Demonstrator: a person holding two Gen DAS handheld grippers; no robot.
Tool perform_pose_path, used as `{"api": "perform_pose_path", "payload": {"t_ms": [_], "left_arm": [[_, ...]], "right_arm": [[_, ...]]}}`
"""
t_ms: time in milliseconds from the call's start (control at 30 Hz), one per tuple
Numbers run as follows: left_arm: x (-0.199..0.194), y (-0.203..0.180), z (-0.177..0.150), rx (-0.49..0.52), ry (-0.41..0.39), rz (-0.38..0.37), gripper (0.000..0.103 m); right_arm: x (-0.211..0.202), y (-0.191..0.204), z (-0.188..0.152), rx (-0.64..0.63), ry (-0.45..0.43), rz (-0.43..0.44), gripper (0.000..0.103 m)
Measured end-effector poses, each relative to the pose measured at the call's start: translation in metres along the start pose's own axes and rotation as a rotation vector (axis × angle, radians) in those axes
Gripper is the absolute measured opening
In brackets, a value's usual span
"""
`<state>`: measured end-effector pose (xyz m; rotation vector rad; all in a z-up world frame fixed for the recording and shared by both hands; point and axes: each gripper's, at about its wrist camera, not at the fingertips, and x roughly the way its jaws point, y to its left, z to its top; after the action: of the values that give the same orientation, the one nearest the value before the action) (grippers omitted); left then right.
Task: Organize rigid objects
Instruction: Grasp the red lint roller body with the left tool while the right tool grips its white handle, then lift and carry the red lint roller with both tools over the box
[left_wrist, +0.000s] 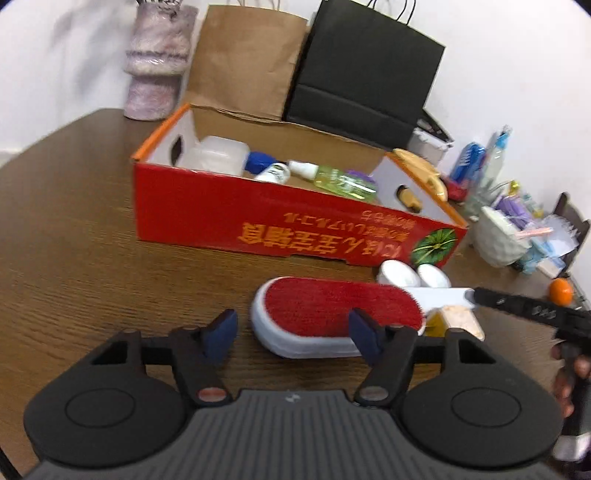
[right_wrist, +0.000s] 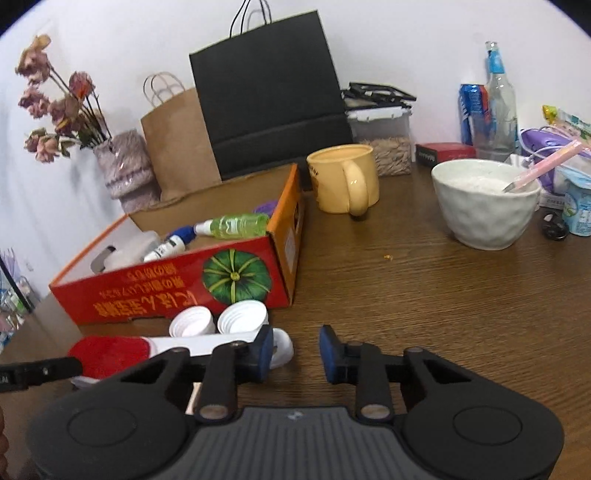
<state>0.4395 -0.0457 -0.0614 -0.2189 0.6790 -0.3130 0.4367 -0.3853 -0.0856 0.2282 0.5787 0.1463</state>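
White caps (right_wrist: 218, 321): two; red brush (left_wrist: 340, 308): one.

A red-faced white lint brush (left_wrist: 334, 315) lies flat before the red box (left_wrist: 236, 218).

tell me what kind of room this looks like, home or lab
Most likely a home, at a lived-in wooden dining table. A white bowl with a spoon in it, a yellow mug and a vase of dried flowers stand against a plain white wall, with paper shopping bags behind.

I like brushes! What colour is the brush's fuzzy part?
Red, on the lint brush; left wrist view.
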Motion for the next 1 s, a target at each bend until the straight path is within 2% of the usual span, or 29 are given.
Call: {"api": "perform_pose_path", "payload": {"t_ms": [67,233,500,633,833,1000], "left_arm": [[0.004,0.003,0.002,-0.014,0.003,-0.035,0.063],[0.004,0.001,0.004,0.0,-0.029,-0.03,0.059],[-0.013,-0.008,-0.001,0.016,-0.085,0.006,0.055],[-0.044,-0.016,-0.004,0.052,-0.157,-0.007,0.053],[-0.112,-0.038,-0.015,0.14,-0.303,-0.005,0.051],[-0.165,-0.049,-0.037,0.151,-0.345,-0.026,0.051]], "right_arm": [[0.004,-0.001,-0.002,0.009,0.008,0.004,0.025],[0.008,-0.015,-0.005,0.111,0.022,0.068,0.015],[-0.007,-0.003,-0.011,0.086,-0.032,0.057,0.014],[-0.041,0.007,-0.009,0.069,-0.13,0.06,0.012],[-0.11,0.032,-0.01,0.009,-0.265,0.063,0.011],[-0.174,0.045,-0.029,-0.001,-0.346,0.087,0.011]]}}
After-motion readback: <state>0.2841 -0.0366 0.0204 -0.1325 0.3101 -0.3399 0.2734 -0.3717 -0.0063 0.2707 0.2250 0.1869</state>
